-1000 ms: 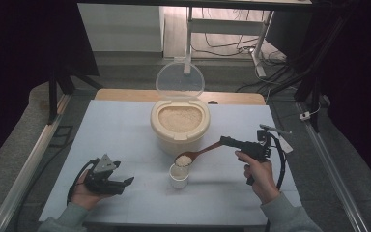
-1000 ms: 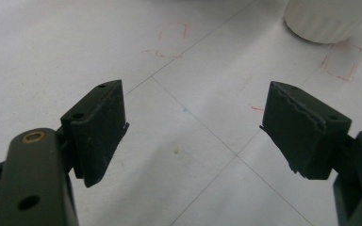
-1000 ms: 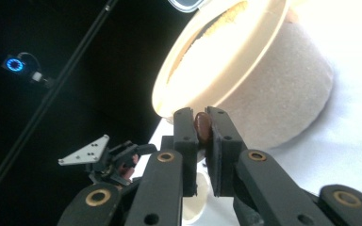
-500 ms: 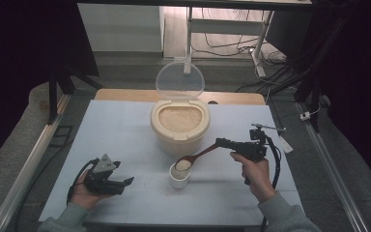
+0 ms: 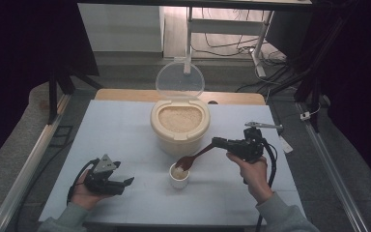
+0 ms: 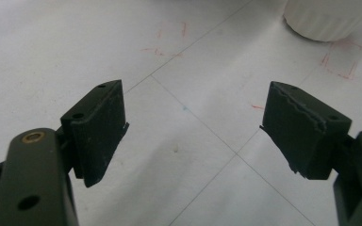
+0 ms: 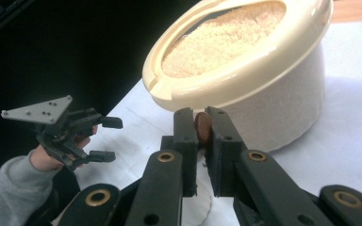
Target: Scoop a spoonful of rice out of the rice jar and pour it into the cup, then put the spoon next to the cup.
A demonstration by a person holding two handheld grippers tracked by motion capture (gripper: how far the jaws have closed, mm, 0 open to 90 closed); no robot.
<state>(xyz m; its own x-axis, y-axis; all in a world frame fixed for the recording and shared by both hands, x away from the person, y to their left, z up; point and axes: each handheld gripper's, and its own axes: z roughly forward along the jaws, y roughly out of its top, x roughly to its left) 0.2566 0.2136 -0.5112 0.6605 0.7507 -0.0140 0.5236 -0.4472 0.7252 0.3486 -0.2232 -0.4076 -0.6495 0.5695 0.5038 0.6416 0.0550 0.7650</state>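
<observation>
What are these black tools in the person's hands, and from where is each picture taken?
They are hand-held grippers: two-jaw clamps that a person works at a table. The high view looks down from above. The other two pictures come from cameras that ride on each gripper and look along its black jaws.

The left gripper is open, holds nothing and points at the bare table. The right gripper is shut on the handle of a brown spoon, whose bowl hangs over a small white cup. Behind the cup stands a cream container full of pale grain, its clear lid standing up.
</observation>
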